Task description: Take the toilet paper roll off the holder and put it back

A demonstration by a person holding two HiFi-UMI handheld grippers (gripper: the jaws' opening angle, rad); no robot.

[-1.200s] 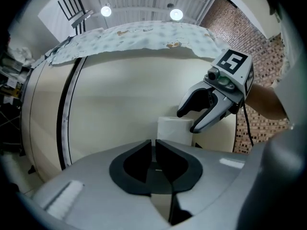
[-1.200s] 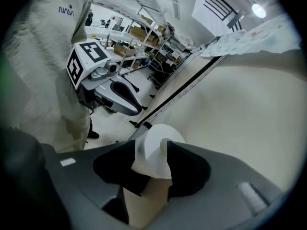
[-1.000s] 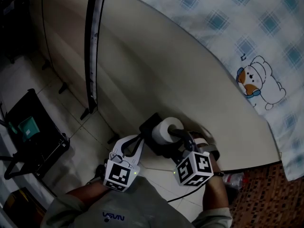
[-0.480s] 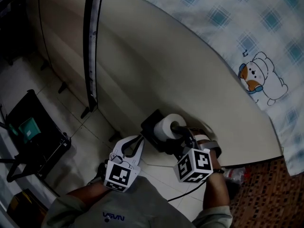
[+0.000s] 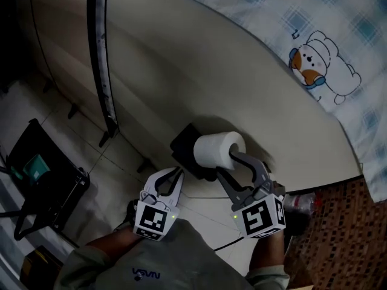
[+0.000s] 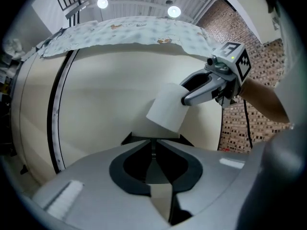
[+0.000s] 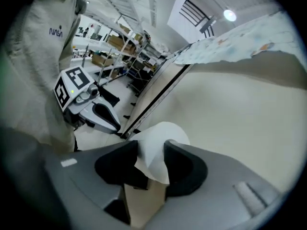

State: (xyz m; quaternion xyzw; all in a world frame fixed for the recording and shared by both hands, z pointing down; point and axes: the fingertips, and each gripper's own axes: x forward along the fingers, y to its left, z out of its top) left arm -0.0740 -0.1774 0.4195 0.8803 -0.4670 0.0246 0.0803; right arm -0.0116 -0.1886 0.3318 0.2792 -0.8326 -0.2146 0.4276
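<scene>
The white toilet paper roll (image 5: 217, 147) hangs just off the black holder (image 5: 183, 144) on the cream panel. My right gripper (image 5: 227, 163) is shut on the roll's near end; its jaws have just been closing with the roll between them. In the right gripper view the roll (image 7: 160, 134) is squeezed between the dark pads of the right gripper (image 7: 151, 150). My left gripper (image 5: 176, 173) is shut and empty, low at the left of the holder. The left gripper view has the roll (image 6: 165, 107), the right gripper (image 6: 204, 89) and the holder (image 6: 128, 139) beyond the shut left gripper (image 6: 153, 148).
A cream panel (image 5: 181, 71) with a black upright strip (image 5: 100, 59) stands behind the holder. A checked sheet with a cartoon dog (image 5: 317, 71) lies on top of it. A black frame stand (image 5: 42, 180) is on the tiled floor at left, and a plastic bottle (image 5: 299, 202) lies by the brick-pattern floor.
My right gripper has risen and rolled, carrying the roll up and off the holder. The left gripper has shifted slightly and stays shut.
</scene>
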